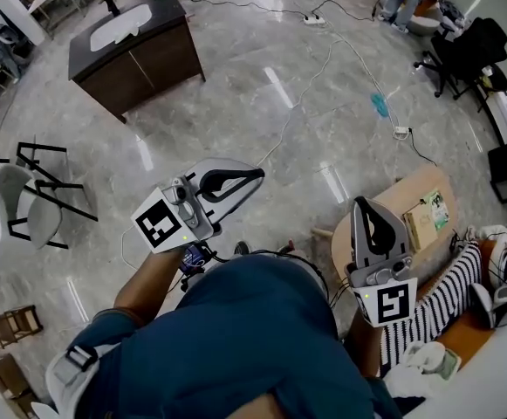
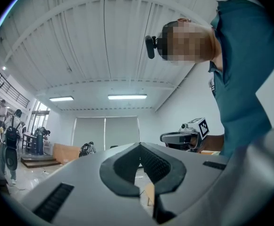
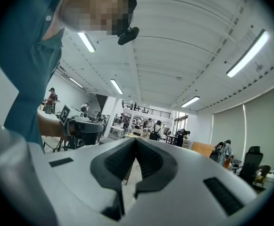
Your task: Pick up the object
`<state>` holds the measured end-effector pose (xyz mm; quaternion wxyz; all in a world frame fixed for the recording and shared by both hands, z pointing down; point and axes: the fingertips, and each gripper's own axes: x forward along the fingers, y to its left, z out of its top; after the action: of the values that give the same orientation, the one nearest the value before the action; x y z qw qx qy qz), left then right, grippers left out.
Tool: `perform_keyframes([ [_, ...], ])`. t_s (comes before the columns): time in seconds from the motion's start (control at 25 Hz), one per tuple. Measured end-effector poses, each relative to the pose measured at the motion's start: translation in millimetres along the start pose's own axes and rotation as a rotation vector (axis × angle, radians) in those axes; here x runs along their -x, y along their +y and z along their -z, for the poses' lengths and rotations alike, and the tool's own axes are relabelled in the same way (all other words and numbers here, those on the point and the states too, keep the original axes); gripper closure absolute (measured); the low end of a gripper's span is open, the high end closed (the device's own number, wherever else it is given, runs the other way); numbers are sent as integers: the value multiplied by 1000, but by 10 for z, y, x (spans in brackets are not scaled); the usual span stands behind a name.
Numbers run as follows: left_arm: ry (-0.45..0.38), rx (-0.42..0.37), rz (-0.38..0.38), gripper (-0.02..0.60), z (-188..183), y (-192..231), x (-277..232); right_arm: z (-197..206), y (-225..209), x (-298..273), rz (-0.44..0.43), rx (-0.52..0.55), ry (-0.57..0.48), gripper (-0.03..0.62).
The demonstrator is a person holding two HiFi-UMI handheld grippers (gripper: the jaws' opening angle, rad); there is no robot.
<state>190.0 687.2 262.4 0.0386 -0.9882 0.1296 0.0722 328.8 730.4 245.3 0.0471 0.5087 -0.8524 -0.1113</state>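
Left gripper (image 1: 255, 175): held over the floor (image 1: 262, 103) at the left, pointed to the far right; its jaws are closed together with nothing between them.
Right gripper (image 1: 360, 202): held at the near-left edge of the round table (image 1: 414, 186), pointed far; its jaws are brought together, empty.
Object: which thing is meant cannot be told; a flat box (image 1: 421, 225) is seen lying on the table, just right of the right gripper and untouched.
Box axis: laid roughly near to far; no leading end can be made out.
Beside it: a green-printed pack (image 1: 438, 209) is set against its right side.
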Motion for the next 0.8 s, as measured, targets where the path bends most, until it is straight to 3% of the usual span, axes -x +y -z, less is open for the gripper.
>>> perform_keyframes([
  [0.8,33,-20,-161,578,307,925,-1197,550,-1455,-703,-148,-30,-35,580],
])
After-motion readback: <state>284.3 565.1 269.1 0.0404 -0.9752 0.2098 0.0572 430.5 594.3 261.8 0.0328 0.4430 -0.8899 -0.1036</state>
